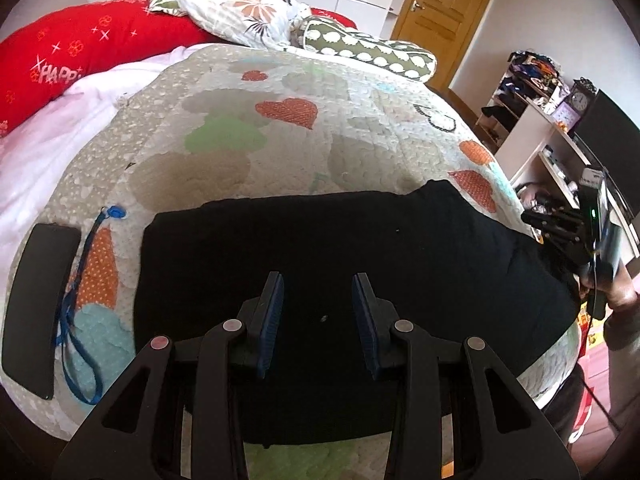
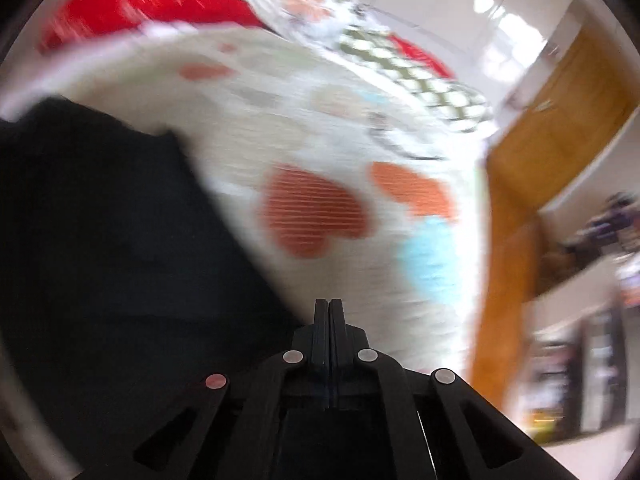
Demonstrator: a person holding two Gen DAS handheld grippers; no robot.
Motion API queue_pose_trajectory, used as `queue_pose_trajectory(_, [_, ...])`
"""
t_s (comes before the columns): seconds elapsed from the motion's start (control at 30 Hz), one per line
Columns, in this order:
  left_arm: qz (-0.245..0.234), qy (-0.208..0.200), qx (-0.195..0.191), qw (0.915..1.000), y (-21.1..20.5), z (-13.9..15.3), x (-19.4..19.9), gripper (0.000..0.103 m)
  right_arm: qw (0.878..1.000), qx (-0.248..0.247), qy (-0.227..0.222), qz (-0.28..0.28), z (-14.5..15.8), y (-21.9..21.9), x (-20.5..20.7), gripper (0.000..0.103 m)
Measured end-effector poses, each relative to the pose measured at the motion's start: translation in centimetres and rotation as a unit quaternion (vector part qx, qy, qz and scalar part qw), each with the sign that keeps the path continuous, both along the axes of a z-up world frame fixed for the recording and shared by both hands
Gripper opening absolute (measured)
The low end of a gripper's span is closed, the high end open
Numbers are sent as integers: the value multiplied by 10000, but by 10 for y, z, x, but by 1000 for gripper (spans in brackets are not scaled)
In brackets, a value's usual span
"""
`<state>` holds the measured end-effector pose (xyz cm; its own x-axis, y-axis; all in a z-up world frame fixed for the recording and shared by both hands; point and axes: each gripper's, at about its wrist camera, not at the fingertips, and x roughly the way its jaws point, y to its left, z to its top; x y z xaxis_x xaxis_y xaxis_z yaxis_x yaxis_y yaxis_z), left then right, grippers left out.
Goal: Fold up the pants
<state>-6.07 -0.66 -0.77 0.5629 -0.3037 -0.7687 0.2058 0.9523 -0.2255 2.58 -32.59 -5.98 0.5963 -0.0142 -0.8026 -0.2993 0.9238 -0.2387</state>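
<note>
- Black pants [image 1: 352, 264] lie flat on the quilt [image 1: 248, 132], near edge of the bed, already a broad rectangle; looks like at least one fold is in, but the cloth is too dark to see layers.
- Left gripper [image 1: 318, 300] hangs over the near middle of the pants, jaws wide apart, nothing between them.
- Right gripper [image 2: 329, 312] sits at the right end of the pants, jaws pressed together; nothing visibly pinched, though its view is heavily blurred. In the left view it shows off the right bed edge [image 1: 560, 228].
- Risk: a thick folded stack means the open jaws could catch only the top layer, so the fold peels open when lifted.
- Risk: right end of the pants [image 2: 100, 220] lies close to the bed's right edge; a drag that way could slide it off.
- Risk: the soft quilt may bunch and get pinched along with the cloth.
- Phone [image 1: 38, 308] and blue strap [image 1: 76, 312] lie just left of the pants; a leftward fold or sweep could land on them or snag the strap.
- Pillows [image 1: 224, 8] at the far end, well apart, no issue.
</note>
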Motion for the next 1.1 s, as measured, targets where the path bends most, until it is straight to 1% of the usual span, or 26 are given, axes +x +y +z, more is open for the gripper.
queue_pose_trajectory(0.03, [5, -4, 3, 10000, 2, 0, -1, 34, 9990, 426, 151, -65, 0, -7, 3, 0])
queue_pose_trajectory(0.07, [10, -7, 13, 10000, 4, -1, -2, 34, 9973, 685, 228, -90, 1, -12, 3, 0])
queue_pose_trajectory(0.1, [14, -8, 19, 10000, 5, -1, -3, 34, 9962, 839, 191, -116, 4, -14, 0, 0])
queue_pose_trajectory(0.17, [60, -5, 38, 10000, 10, -1, -3, 34, 9952, 965, 25, -185, 13, -18, -7, 0])
queue_pose_trajectory(0.23, [123, -18, 11, 9999, 13, 0, -1, 34, 9904, 1377, 39, -83, 24, -20, -13, 3])
queue_pose_trajectory(0.27, [179, -30, -31, 9998, 16, 1, -1, 34, 9879, 1550, 36, 6, 28, -18, -15, 9])
queue_pose_trajectory(0.3, [215, -36, -63, 9997, 18, 1, 0, 34, 9861, 1650, 15, 178, 32, -12, -18, 25])
queue_pose_trajectory(0.37, [294, -45, -159, 9994, 21, 3, -1, 37, 9849, 1678, -11, 422, 32, 7, -20, 48])
queue_pose_trajectory(0.43, [302, -30, -203, 9993, 22, 4, -2, 37, 9836, 1684, -18, 648, 28, 24, -20, 48])
queue_pose_trajectory(0.5, [286, -21, -143, 9995, 22, 4, -4, 37, 9837, 1594, 66, 834, 20, 47, -9, 48])
queue_pose_trajectory(0.57, [253, -50, -67, 9996, 22, 5, -5, 37, 9823, 1592, 121, 981, 13, 60, -1, 48])
queue_pose_trajectory(0.6, [241, -79, -32, 9997, 22, 6, -6, 37, 9815, 1606, 117, 1038, 9, 65, 1, 43])
queue_pose_trajectory(0.63, [242, -102, -7, 9997, 22, 7, -6, 37, 9804, 1627, 120, 1108, 5, 69, 5, 37])
queue_pose_trajectory(0.67, [251, -128, 19, 9996, 23, 8, -6, 37, 9807, 1580, 129, 1142, 3, 72, 9, 16])
queue_pose_trajectory(0.7, [270, -153, 38, 9995, 24, 9, -6, 37, 9826, 1469, 105, 1130, 1, 73, 12, 1])
queue_pose_trajectory(0.73, [293, -177, 26, 9994, 26, 10, -6, 37, 9843, 1359, 82, 1126, 2, 73, 11, 1])
queue_pose_trajectory(0.83, [374, -151, -114, 9991, 30, 8, -4, 38, 9858, 1334, 10, 1022, 4, 73, 15, 1])
queue_pose_trajectory(0.93, [468, 40, -209, 9987, 29, 0, 0, 39, 9888, 1330, 49, 681, -9, 77, 23, 1])
queue_pose_trajectory(0.97, [455, 60, -235, 9987, 27, -1, -1, 39, 9898, 1279, -20, 626, -10, 79, 21, 1])
queue_pose_trajectory(1.03, [367, 36, -233, 9990, 23, 1, -5, 39, 9908, 1245, -137, 510, -4, 79, 16, 1])
queue_pose_trajectory(1.1, [325, -41, -186, 9993, 22, 4, -9, 39, 9918, 1234, -236, 231, 7, 70, 4, 2])
